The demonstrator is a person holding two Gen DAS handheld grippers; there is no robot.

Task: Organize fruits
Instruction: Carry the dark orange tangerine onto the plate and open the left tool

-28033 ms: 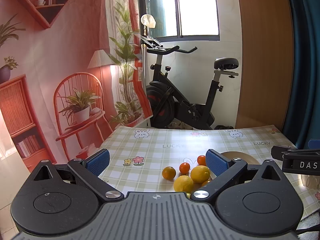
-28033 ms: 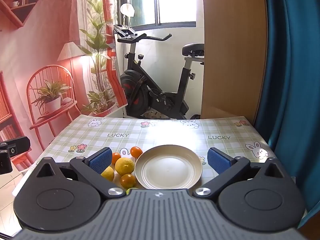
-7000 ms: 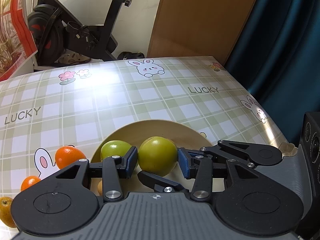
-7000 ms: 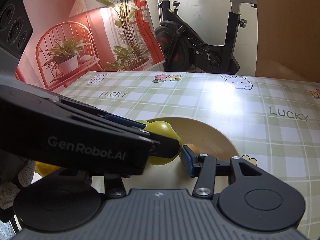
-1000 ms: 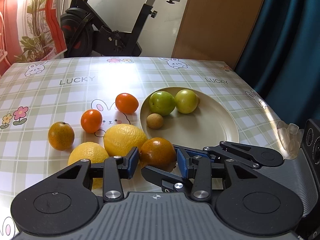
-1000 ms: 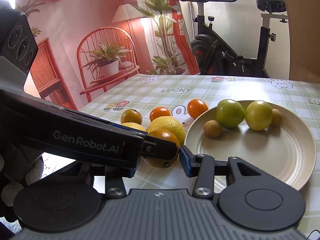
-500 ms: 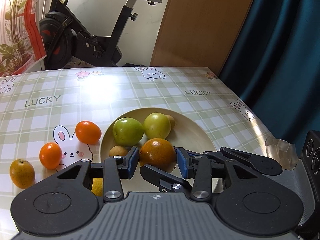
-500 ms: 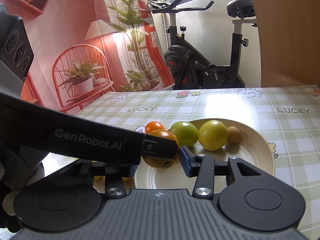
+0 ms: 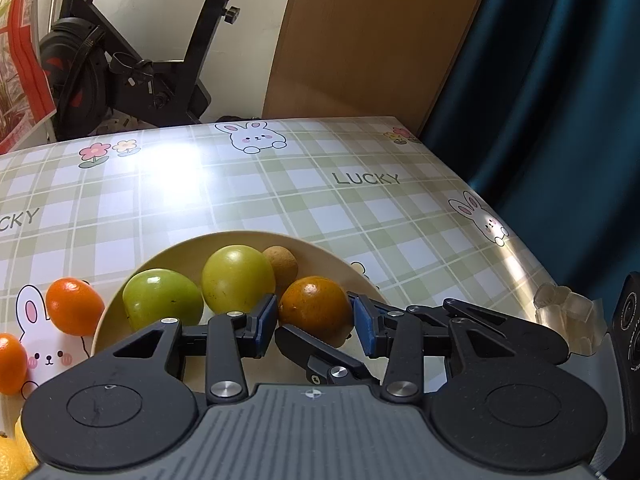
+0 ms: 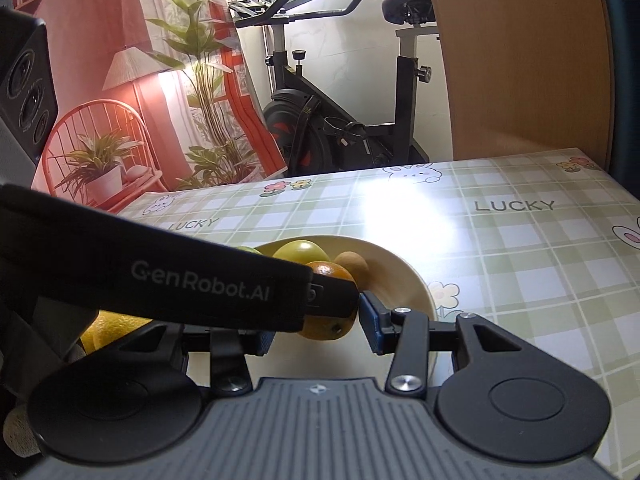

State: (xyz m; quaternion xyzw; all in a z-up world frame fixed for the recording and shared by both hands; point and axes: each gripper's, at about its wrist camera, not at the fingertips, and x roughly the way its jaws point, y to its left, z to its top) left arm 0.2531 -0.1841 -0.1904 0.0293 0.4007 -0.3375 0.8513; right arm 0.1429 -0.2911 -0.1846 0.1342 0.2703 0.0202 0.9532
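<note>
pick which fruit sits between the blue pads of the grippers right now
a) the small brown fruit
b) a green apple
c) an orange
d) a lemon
c: the orange sits between the blue pads of the left gripper and the right gripper, above the plate, while the two green fruits and the small brown fruit lie loose behind it.

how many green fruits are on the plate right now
2: one green fruit at the plate's left side, the other beside it toward the middle. More could be hidden behind the grippers.
</note>
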